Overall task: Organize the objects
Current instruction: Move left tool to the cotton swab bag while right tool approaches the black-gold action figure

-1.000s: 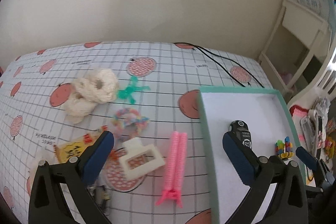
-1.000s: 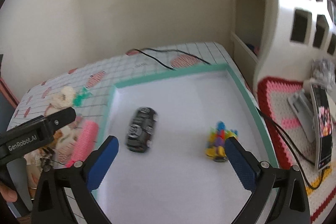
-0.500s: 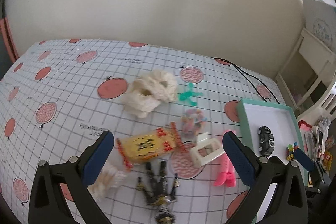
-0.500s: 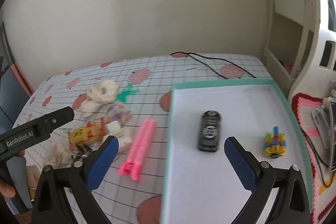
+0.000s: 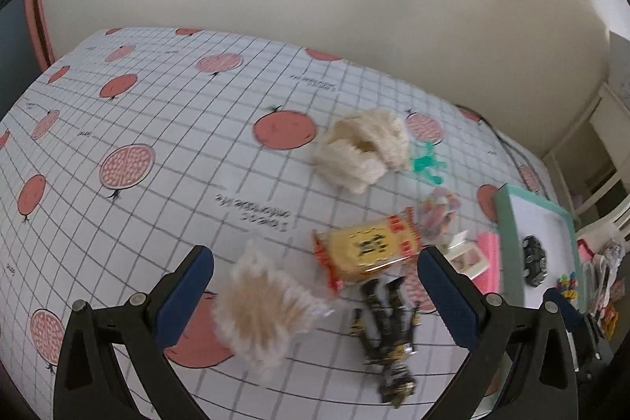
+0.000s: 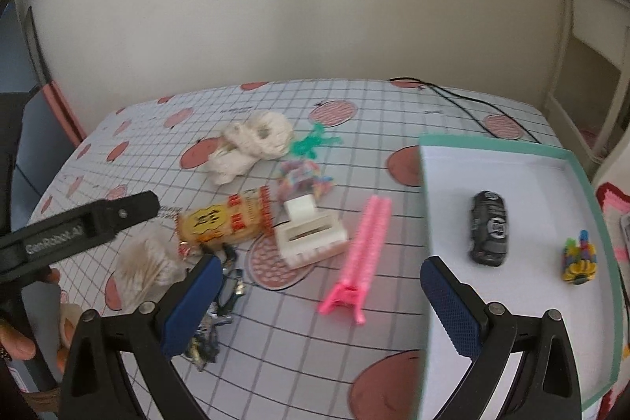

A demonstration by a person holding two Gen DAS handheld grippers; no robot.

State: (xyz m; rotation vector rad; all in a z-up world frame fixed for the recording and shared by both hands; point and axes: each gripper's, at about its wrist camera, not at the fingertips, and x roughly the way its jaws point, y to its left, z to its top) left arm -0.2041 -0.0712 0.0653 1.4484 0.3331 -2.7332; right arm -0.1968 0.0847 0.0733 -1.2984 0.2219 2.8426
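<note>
My left gripper [image 5: 313, 272] is open above the table, over a clear bag of cotton swabs [image 5: 262, 313], a yellow snack packet [image 5: 368, 248] and a black-gold toy figure [image 5: 388, 335]. My right gripper [image 6: 315, 282] is open too, hovering near a pink hair clip [image 6: 360, 254] and a white claw clip [image 6: 309, 231]. The teal-rimmed white box [image 6: 582, 176] at the right holds a black toy car [image 6: 488, 227] and a small multicoloured toy [image 6: 579, 258]. A cream scrunchie [image 6: 252, 142], a green bow [image 6: 311, 142] and a pastel hair tie [image 6: 301, 178] lie further back.
The tablecloth [image 5: 157, 152] is a grid with red fruit prints. A black cable [image 6: 464, 101] runs along the back right. White shelving [image 6: 590, 73] stands to the right. A hand [image 6: 23, 337] holds the left gripper's handle at the lower left.
Both grippers have pulled back and swung left, away from the box. The left view now takes in the swab bag and toy figure; the box has slid to the right edge.
</note>
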